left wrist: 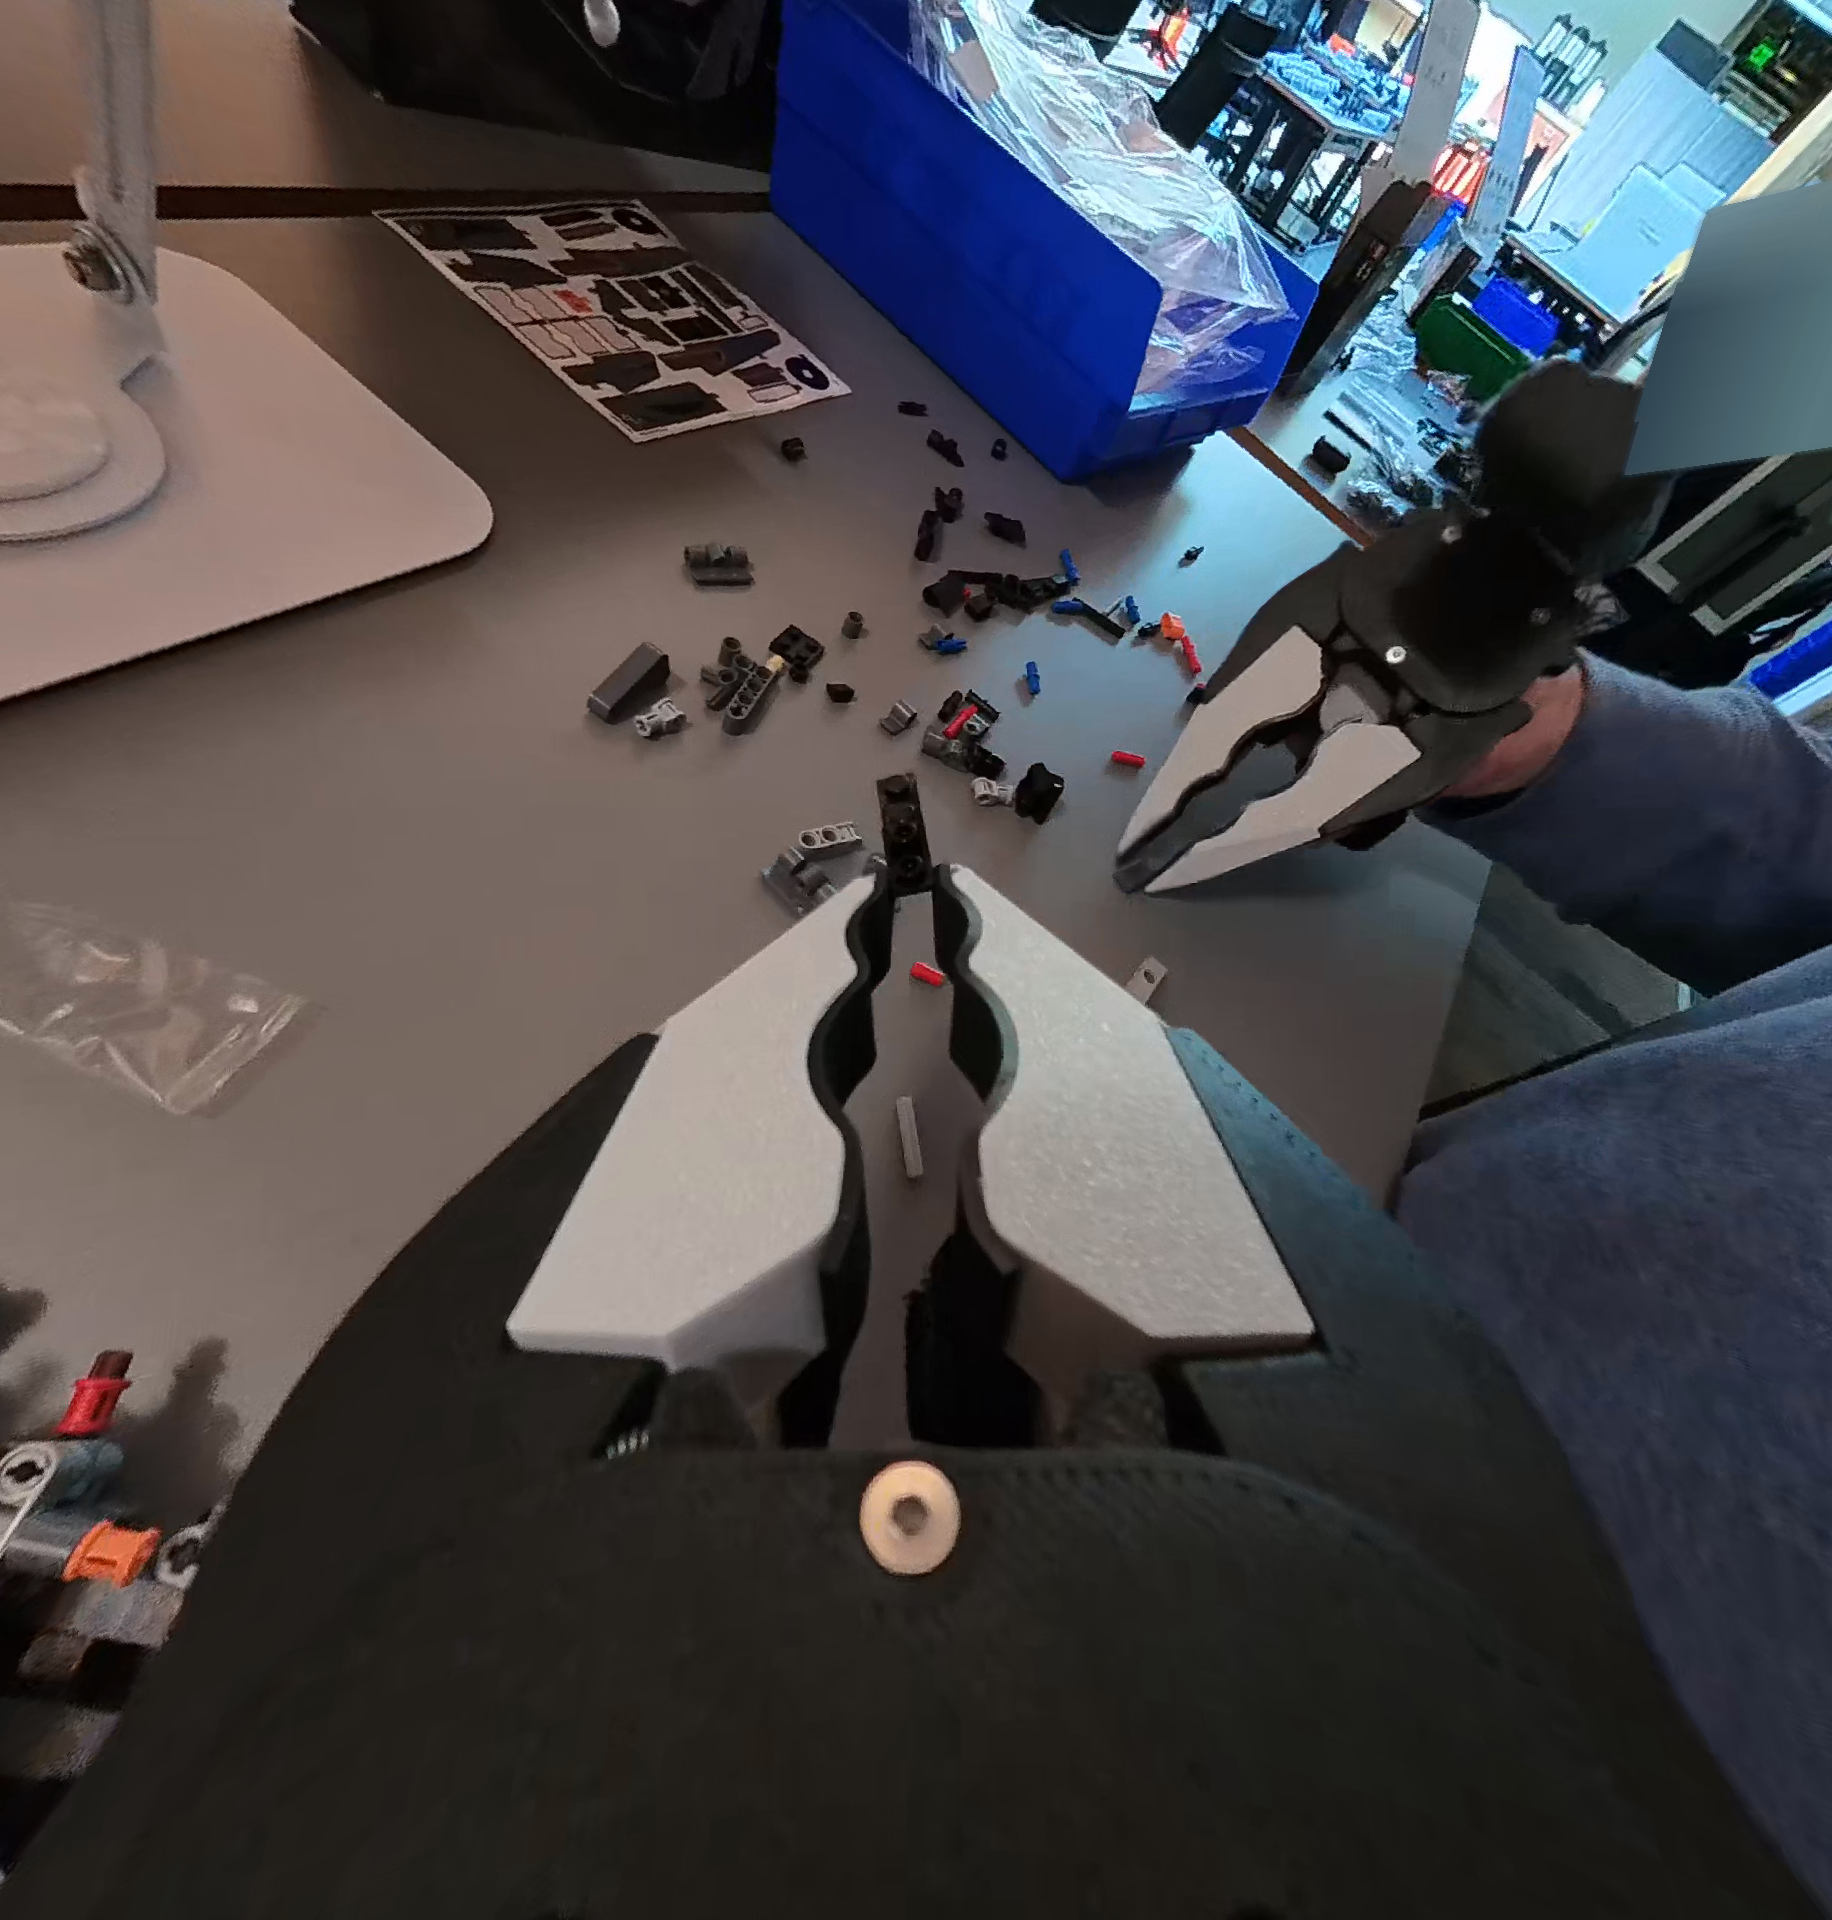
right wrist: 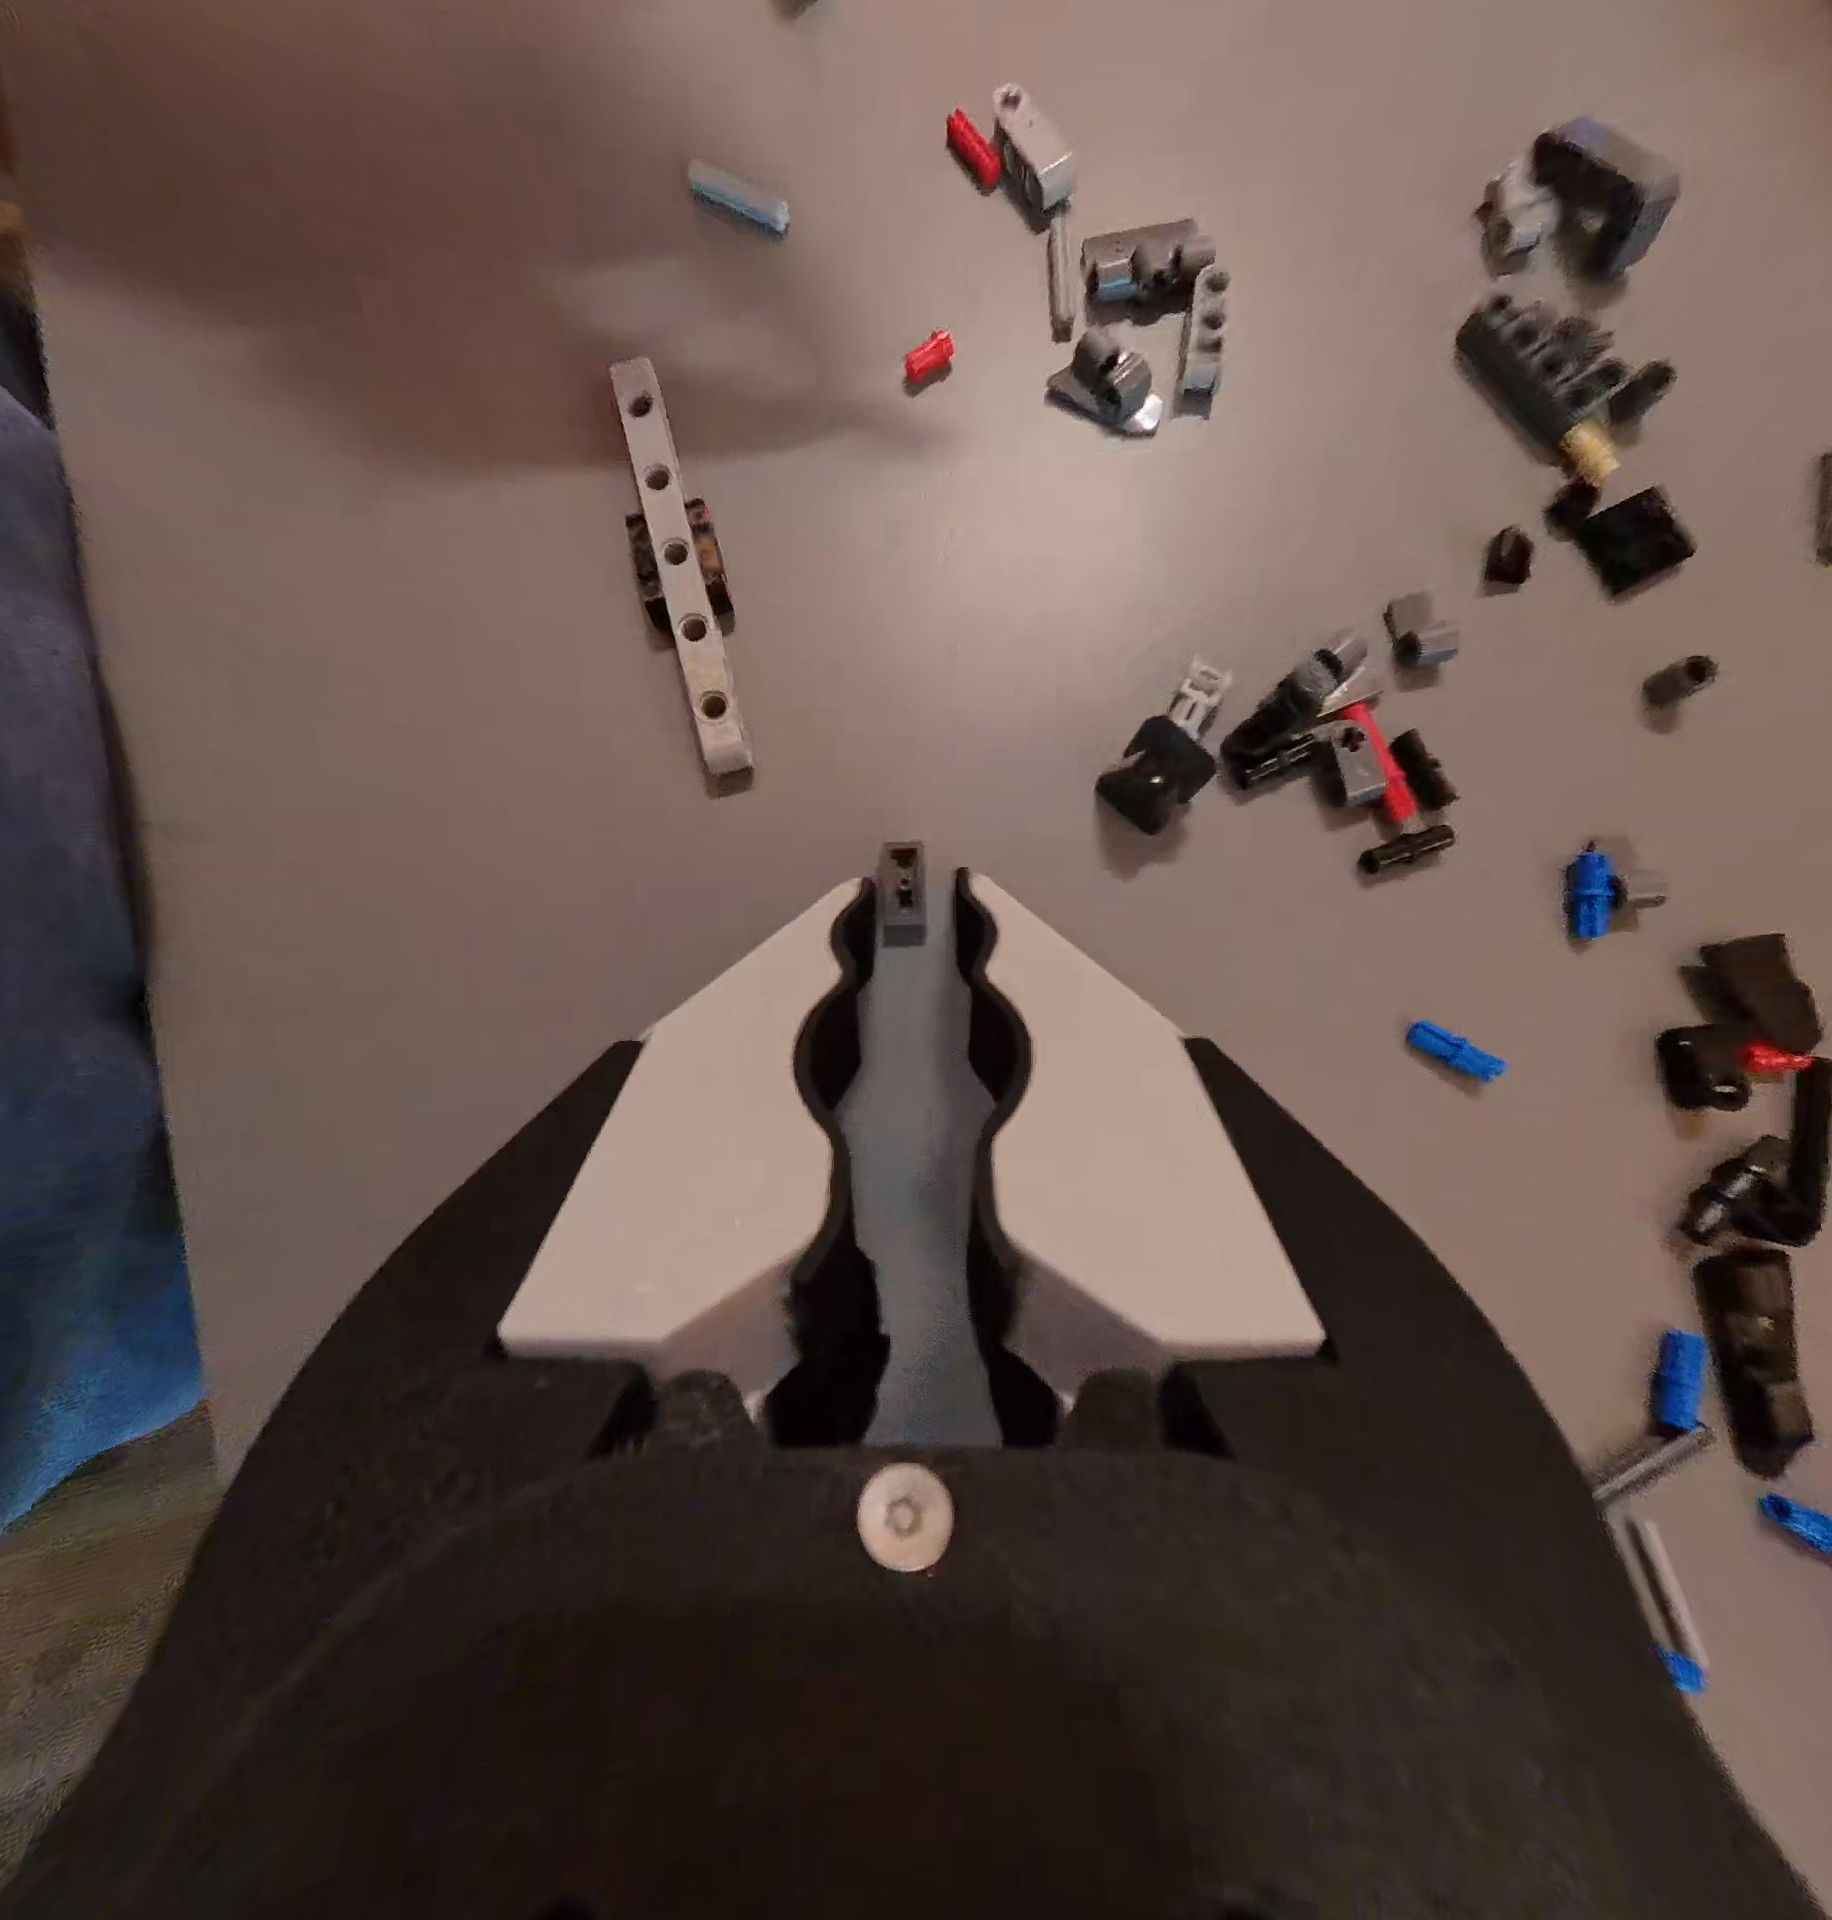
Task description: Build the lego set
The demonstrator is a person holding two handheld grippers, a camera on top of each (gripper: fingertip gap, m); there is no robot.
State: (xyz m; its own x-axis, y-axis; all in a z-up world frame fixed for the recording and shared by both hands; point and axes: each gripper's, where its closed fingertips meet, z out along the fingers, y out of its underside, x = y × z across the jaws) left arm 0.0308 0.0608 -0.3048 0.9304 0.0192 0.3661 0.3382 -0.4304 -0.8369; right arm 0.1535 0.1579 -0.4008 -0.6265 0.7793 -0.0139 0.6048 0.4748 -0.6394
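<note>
Grey worktop [left wrist: 392,831], strewn with loose lego pieces [left wrist: 953,665] in black, grey, blue and red. Your left gripper [left wrist: 907,878]: angled down over the worktop, jaws pinching a small black plate piece [left wrist: 904,831] that sticks out upright past the tips. Your right gripper [right wrist: 907,883]: held by your hand in a blue sleeve [left wrist: 1701,790], tips pointing down close to the worktop, jaws nipping a small dark grey brick [right wrist: 903,894]. Grey holed beam [right wrist: 680,566]: flat on the worktop ahead of the right gripper, apart from it. Sticker sheet [left wrist: 611,312] and blue bin [left wrist: 985,260]: far side of the worktop
</note>
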